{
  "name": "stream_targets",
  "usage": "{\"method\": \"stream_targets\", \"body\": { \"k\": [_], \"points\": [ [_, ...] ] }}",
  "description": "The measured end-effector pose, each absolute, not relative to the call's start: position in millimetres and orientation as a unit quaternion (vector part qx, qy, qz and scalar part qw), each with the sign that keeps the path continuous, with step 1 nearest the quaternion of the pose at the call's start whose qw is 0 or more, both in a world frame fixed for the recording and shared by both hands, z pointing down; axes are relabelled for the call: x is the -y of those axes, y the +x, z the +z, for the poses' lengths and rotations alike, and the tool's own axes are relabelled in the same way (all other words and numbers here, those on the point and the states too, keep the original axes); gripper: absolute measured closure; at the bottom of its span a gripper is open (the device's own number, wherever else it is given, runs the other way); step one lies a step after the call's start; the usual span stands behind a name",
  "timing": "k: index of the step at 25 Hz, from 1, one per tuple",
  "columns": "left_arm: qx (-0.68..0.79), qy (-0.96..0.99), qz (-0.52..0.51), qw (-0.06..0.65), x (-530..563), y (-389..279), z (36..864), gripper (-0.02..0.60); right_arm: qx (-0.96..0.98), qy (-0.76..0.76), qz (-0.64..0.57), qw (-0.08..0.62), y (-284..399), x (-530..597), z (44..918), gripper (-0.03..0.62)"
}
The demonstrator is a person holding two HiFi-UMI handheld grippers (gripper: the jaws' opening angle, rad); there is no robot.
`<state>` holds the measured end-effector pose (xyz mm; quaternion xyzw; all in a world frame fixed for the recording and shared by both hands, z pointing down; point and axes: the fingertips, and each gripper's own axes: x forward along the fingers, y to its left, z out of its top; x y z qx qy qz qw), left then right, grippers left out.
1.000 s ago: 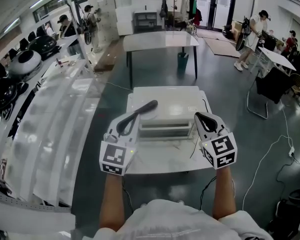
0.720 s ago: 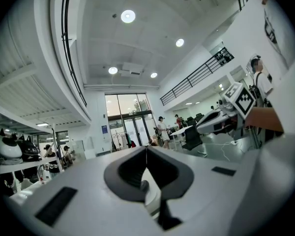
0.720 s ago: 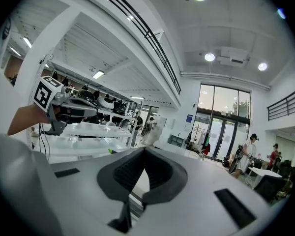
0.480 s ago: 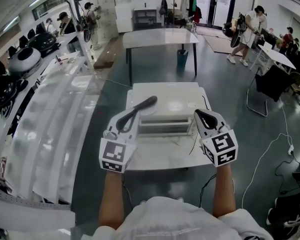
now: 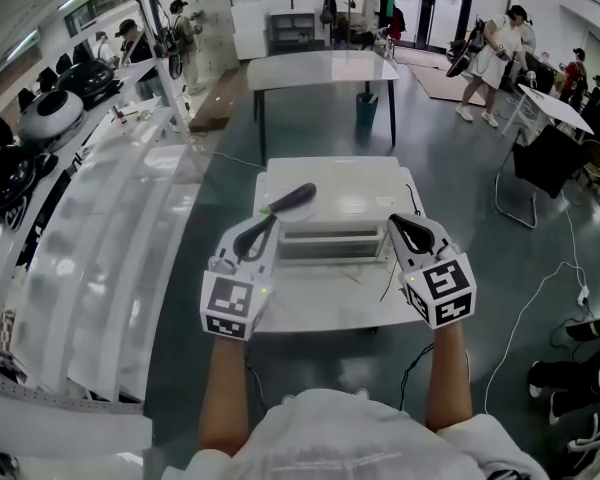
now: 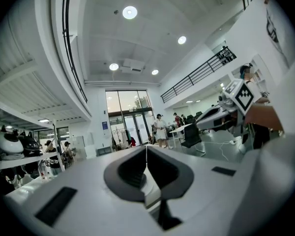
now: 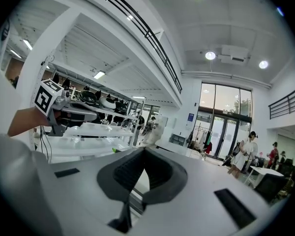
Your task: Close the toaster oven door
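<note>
- the toaster oven [image 5: 332,206] sits on the small white table [image 5: 320,313]; its door seems to be still down at the front, though the view is too small to be sure, so the closing is likely all left.
- the left gripper [image 5: 298,199] and right gripper [image 5: 400,232] hover by its front corners, jaws pressed together on nothing.
- compared with a second ago, both keep the same pose; the oven sits slightly higher in the head view.

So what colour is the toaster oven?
The toaster oven is white; the head view shows it best.
</note>
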<state>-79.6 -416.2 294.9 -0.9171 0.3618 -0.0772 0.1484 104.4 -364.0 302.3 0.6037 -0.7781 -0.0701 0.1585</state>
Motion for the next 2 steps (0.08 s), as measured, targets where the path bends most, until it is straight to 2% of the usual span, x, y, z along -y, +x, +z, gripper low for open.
{"method": "stream_targets", "body": {
  "k": [2],
  "points": [
    [-0.362, -0.917, -0.078, 0.148, 415.6, -81.1, 295.7, 0.561, 0.778, 0.604, -0.069, 0.161, 103.1, 363.5, 304.1, 0.579]
  ]
}}
